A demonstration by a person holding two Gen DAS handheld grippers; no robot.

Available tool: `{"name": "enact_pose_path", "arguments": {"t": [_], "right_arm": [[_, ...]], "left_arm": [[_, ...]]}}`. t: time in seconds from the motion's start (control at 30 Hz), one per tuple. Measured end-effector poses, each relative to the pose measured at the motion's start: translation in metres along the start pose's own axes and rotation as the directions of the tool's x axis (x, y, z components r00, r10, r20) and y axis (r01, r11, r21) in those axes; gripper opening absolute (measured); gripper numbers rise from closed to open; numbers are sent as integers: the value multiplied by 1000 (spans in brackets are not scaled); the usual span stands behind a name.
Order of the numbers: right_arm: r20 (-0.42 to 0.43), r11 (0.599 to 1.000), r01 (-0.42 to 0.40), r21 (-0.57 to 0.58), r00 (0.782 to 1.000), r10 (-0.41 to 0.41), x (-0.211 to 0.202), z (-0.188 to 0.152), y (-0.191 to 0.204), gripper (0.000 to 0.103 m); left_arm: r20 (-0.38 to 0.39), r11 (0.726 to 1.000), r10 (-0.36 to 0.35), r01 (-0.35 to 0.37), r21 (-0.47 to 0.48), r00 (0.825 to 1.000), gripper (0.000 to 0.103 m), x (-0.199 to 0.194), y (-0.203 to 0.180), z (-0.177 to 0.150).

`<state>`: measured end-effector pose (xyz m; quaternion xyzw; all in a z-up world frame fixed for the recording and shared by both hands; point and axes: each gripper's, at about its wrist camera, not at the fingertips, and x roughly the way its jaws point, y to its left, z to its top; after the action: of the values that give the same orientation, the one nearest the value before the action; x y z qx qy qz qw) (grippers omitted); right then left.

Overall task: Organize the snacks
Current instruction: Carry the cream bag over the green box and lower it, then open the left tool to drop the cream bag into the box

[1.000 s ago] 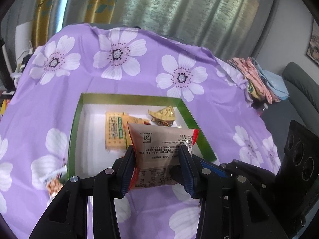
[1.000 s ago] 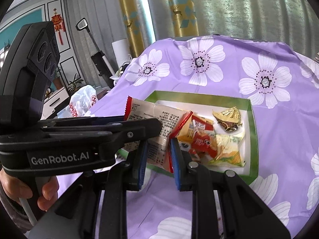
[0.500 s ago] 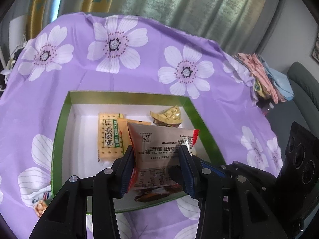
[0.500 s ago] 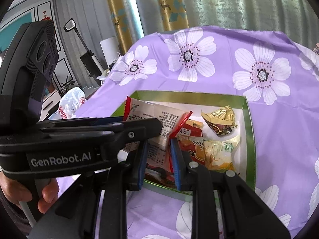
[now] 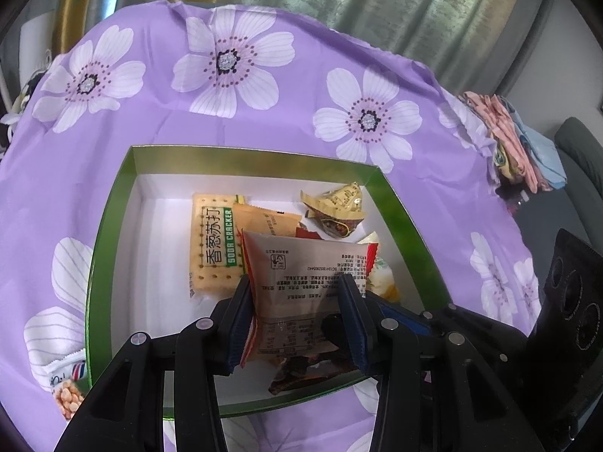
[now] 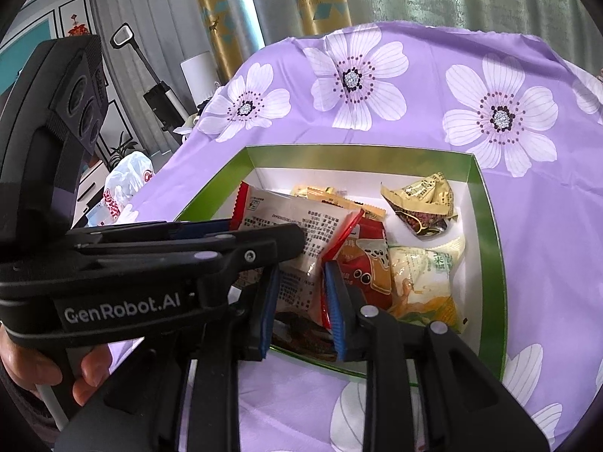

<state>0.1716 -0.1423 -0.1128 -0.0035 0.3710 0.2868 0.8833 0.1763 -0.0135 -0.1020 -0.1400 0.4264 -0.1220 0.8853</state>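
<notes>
Tablecloth [image 5: 158,173]: purple with white flowers. It fills less of your two wrist views than a second ago, because you have brought both tools lower and nearer.
Box [image 5: 113,222]: green-walled with a white floor, now directly beneath both grippers. A second ago it lay further ahead of them.
Held packet [image 5: 301,275]: pale wrapper with red ends, hanging over the near part of the box, above a dark packet [image 5: 301,374] on the floor.
Left gripper [image 5: 297,324]: closed on the held packet, pads pressing both its sides. The grip is unchanged.
Right gripper [image 6: 301,305]: jaws opening, with the packet's red edge between them; the pads are parting from it.
Stored snacks: soda cracker pack [image 5: 215,248], gold wrapper [image 5: 335,207], corn packet [image 6: 426,278], red packet [image 6: 365,260].
Meaning for you: placement looks imminent; release the left grip next, judging by the packet's position.
</notes>
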Motion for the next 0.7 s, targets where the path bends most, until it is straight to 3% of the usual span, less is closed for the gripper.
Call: {"name": "enact_pose_path", "arguments": {"t": [0.47,0.57,0.6,0.7], "right_arm": [[-18,1000,7,11,1000,-7,3,0,0,35],[-21,1000,7,11,1000,-7,3,-1,0,38],[-24,1000,10,10,1000,-10,3,-1,1,44],[-28,1000,12,8,1000,-12,3,-2,1,46]], "left_arm": [[-19,999,32,-32,-5,999,44,4,3,-2],[-28,999,46,-47,-3,999,59,5,4,-2],[-30,999,48,-48,-4,998,65,5,4,-3],[-25,998,57,-57,-5,998,68,4,6,-5]]}}
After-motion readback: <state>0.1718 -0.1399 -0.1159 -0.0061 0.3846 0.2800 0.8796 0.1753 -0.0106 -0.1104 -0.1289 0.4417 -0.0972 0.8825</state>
